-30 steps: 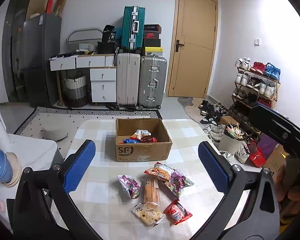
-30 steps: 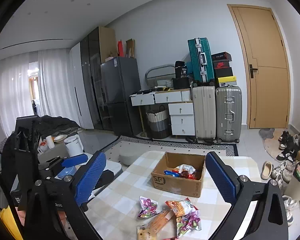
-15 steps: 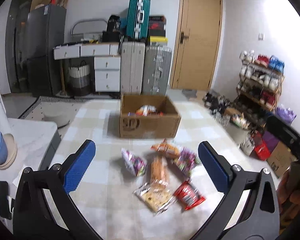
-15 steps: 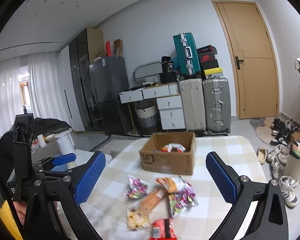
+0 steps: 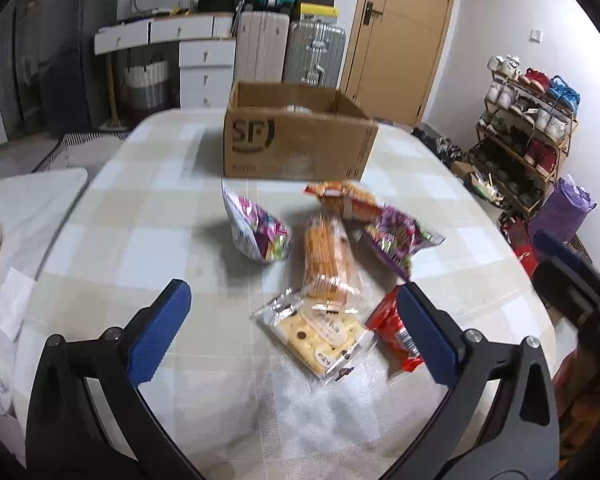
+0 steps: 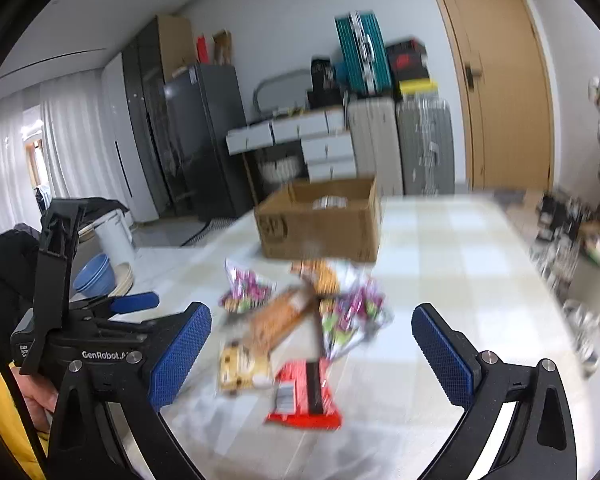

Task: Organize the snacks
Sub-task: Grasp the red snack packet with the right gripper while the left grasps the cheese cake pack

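Jaws of left gripper [image 5: 294, 326] and right gripper [image 6: 312, 354] wide open, empty. Snacks [image 5: 326, 256] heaped on table [image 5: 140, 216] before box [image 5: 296, 140] (some already inside). We flag risk: overlapping packets, crinkly film slipping.

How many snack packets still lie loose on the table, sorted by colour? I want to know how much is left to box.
Purple packets: 2
Orange packets: 2
Clear packet of pale yellow biscuits: 1
Red packet: 1
Total: 6 loose on the table, in front of the cardboard box.
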Available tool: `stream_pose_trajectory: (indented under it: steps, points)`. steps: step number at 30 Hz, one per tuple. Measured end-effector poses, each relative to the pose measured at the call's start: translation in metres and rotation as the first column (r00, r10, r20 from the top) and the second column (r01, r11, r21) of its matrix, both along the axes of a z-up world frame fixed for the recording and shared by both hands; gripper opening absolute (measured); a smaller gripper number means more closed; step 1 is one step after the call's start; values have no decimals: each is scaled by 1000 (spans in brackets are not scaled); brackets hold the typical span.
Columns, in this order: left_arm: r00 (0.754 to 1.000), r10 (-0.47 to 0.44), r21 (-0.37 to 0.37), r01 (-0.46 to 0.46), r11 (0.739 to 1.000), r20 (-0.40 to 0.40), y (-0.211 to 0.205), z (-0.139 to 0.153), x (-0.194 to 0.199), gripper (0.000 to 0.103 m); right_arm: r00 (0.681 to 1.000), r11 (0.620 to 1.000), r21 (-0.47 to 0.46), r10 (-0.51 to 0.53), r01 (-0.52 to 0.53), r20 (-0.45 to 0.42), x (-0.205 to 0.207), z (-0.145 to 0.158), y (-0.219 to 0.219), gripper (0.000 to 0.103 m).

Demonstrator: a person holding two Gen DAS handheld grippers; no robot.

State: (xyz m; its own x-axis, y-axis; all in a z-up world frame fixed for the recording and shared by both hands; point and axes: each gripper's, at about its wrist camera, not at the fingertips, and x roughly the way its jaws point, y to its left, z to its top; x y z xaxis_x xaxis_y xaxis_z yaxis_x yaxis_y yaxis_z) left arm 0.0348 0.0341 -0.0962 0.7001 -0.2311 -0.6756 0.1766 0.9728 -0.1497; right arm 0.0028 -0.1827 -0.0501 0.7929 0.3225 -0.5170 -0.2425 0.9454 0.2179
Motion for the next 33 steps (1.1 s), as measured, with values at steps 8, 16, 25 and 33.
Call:
stream_pose_trajectory:
  steps: [8,16,25,33]
  points:
    - [996,-3,0,3,1000,-92,-9,-45,20,103,986,999,-32,29,-34,-166,28,-59,17,102]
    - [991,4,-8,-5,1000,-134,-10,-65,39,103,957,997,-51,48,-65,-285,52,-91,32,96]
    - [984,12,-34,-18,999,-179,-7,-75,49,103,930,988,-112,60,-108,-362,60,-103,46,60]
    - [982,9,-30,-15,999,-188,-8,-77,45,103,937,992,-76,65,-96,-344,57,-102,39,45]
